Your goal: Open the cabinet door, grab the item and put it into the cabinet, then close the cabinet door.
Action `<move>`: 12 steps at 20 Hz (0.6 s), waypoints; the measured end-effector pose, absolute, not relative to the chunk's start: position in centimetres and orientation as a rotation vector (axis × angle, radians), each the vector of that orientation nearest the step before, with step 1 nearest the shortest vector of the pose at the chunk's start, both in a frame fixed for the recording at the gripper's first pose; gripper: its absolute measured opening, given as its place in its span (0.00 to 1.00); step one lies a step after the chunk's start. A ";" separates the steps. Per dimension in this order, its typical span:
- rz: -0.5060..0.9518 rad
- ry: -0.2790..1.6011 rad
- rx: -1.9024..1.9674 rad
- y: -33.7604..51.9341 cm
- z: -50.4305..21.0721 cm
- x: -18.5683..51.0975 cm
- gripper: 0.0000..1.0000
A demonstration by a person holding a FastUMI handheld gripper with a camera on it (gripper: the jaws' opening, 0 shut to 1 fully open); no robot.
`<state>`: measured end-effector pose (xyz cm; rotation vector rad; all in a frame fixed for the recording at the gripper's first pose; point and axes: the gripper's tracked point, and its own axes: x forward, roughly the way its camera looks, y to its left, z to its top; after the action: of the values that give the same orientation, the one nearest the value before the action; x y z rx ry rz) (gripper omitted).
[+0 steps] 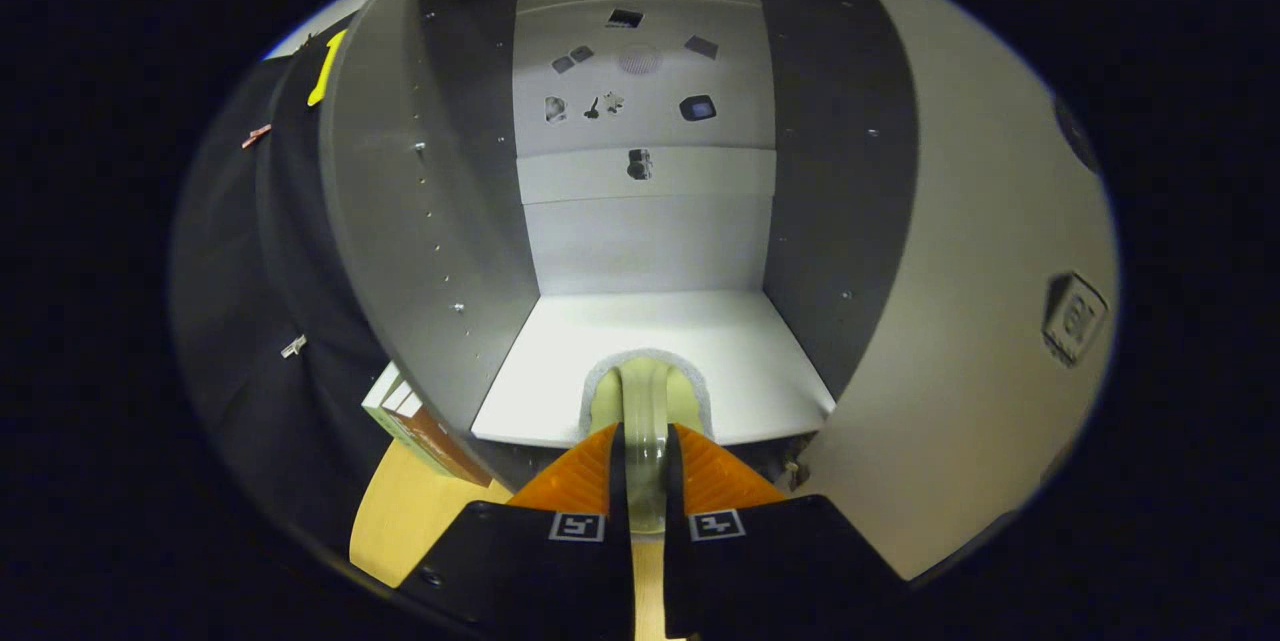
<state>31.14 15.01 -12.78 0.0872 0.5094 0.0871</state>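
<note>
My gripper (645, 456) is shut on a pale, translucent item (645, 396), which looks like a tape roll held edge-on. The item sticks out ahead of the fingertips, over the front edge of the cabinet's white floor (600, 351). The cabinet (430, 221) stands straight ahead with grey side walls and a white back wall (645, 231) bearing several small stickers. Its door (960, 321) is swung wide open to the right of the fingers, with a square handle (1073, 317) on it.
A box (415, 421) with a brown and green side stands against the cabinet's left outer wall, on a light wooden tabletop (400, 511). Black booth cloth (250, 321) hangs to the left of the cabinet.
</note>
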 end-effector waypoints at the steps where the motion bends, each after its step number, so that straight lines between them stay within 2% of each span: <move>1: 0.092 0.514 0.097 15.4 -12.8 32.5 0.16; 12: 0.038 0.619 0.147 16.5 -18.4 42.6 0.17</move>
<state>42.64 16.46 -18.44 0.1466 0.6191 0.0380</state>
